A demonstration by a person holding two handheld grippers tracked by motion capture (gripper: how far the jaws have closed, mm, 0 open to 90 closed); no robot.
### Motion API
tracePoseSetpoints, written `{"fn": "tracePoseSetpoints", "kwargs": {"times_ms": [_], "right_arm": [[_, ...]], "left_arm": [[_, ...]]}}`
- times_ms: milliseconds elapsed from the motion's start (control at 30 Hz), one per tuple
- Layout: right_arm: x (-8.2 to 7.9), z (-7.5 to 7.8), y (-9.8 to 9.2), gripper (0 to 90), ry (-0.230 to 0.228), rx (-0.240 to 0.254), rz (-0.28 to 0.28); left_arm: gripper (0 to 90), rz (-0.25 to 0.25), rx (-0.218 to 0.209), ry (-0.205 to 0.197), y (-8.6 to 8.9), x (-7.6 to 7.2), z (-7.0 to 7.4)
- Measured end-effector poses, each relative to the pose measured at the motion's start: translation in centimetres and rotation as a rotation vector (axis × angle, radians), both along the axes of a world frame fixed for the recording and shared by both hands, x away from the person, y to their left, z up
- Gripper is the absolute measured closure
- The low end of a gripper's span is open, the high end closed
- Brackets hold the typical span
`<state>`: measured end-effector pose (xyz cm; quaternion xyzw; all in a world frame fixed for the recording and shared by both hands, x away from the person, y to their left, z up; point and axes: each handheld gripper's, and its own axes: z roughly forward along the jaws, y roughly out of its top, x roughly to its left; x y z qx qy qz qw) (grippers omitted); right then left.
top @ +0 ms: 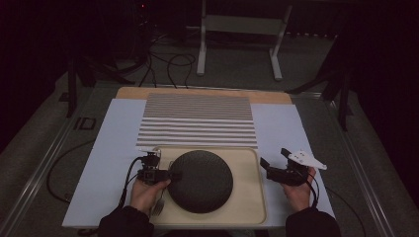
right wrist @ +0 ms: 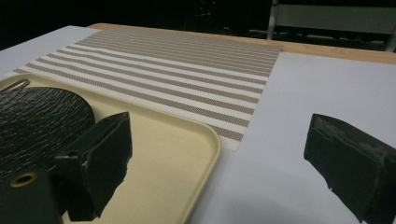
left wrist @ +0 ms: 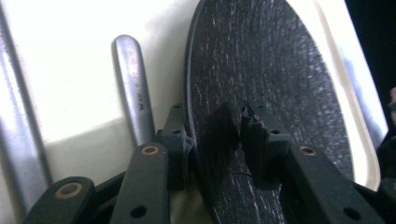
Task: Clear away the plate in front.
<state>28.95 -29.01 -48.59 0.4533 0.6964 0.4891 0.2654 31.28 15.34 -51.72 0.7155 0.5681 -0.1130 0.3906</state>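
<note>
The left hand-held gripper sits at the near-left rim of the dark round plate, its jaws straddling that rim, one above and one below. In the left gripper view the pads stand a little off the plate's surface, so the grip looks loosened rather than clamped, and the plate lies flat on the cream tray. My reading is that the plate is now resting on the tray and the left jaws are parted enough to let it go; what remains is to draw that gripper clear of the rim.

The left hand comes in low from the near edge, wrist roughly level, with the gripper pointing across towards the plate's centre. Just left of the plate, a metal utensil handle lies on the tray.

To the right of the plate, off the tray and over the pale worktop, the right hand-held gripper hangs with its jaws wide apart and nothing between them, angled inward towards the plate.

Beyond the plate, a striped placemat lies flat with nothing on it.
</note>
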Motion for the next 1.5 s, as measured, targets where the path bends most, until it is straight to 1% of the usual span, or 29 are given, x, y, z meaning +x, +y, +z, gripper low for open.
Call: {"fn": "tracePoseSetpoints", "kwargs": {"times_ms": [33, 133, 333, 400, 433, 500, 567, 600, 733, 833, 933, 967, 1000, 1033, 1133, 1233, 1367, 1500], "right_arm": [[0.0, 0.0, 0.0, 8.3, -0.001, 0.000, -0.001], [0.0, 0.0, 0.0, 8.3, -0.001, 0.000, 0.000], [0.0, 0.0, 0.0, 8.3, 0.000, -0.002, -0.001], [-0.1, 0.0, 0.0, 8.3, 0.001, -0.002, -0.001], [-0.1, 0.0, 0.0, 8.3, 0.001, -0.004, 0.000], [-0.1, 0.0, 0.0, 8.3, 0.001, -0.004, 0.000], [-0.1, 0.0, 0.0, 8.3, 0.001, -0.004, 0.000], [-0.1, 0.0, 0.0, 8.3, 0.001, -0.005, 0.000], [-0.1, 0.0, 0.0, 8.3, 0.000, -0.006, 0.001], [-0.1, 0.0, 0.1, 8.3, -0.003, -0.006, 0.002], [-0.1, 0.1, 0.1, 8.3, -0.004, -0.006, 0.006], [-0.1, 0.1, 0.1, 8.3, -0.004, -0.006, 0.006], [-0.1, 0.0, 0.1, 8.3, -0.004, -0.006, 0.007], [-0.2, 0.1, 0.2, 8.3, -0.003, -0.008, 0.008], [-0.3, 0.1, 0.2, 8.3, -0.003, -0.010, 0.014], [-0.3, 0.1, 0.2, 8.2, -0.005, -0.010, 0.016], [-0.5, 0.1, 0.2, 8.3, -0.010, -0.009, 0.024], [-0.6, 0.2, 0.4, 8.3, -0.012, -0.006, 0.031]], "left_arm": [[64.3, -0.007, 0.027, -0.013, -0.2, 0.0, 0.2], [62.3, -0.020, 0.076, -0.037, -0.5, -0.1, 0.5], [56.9, -0.044, 0.205, -0.094, -1.3, -0.3, 1.2], [56.9, -0.043, 0.267, -0.123, -1.5, -0.4, 1.4], [57.6, -0.053, 0.274, -0.135, -1.6, -0.4, 1.4], [55.8, -0.060, 0.264, -0.146, -1.5, -0.4, 1.3], [50.0, -0.065, 0.236, -0.155, -1.5, -0.3, 1.2], [47.8, -0.067, 0.235, -0.167, -1.5, -0.3, 1.2], [38.5, -0.052, 0.204, -0.216, -1.0, -0.2, 1.6], [29.8, -0.034, 0.189, -0.275, -0.5, -0.2, 2.1], [22.0, -0.027, 0.180, -0.344, -0.1, -0.4, 2.8], [19.5, -0.027, 0.180, -0.344, -0.1, -0.4, 2.8], [19.5, -0.015, 0.169, -0.395, 0.3, -0.6, 3.4], [16.1, -0.012, 0.173, -0.419, 0.5, -0.6, 3.7], [13.4, 0.004, 0.195, -0.490, 1.4, -1.0, 4.6], [9.6, 0.025, 0.209, -0.537, 2.3, -1.2, 5.4], [7.3, 0.060, 0.212, -0.578, 3.7, -1.5, 6.1], [5.7, 0.084, 0.206, -0.605, 5.1, -1.7, 6.6]]}}
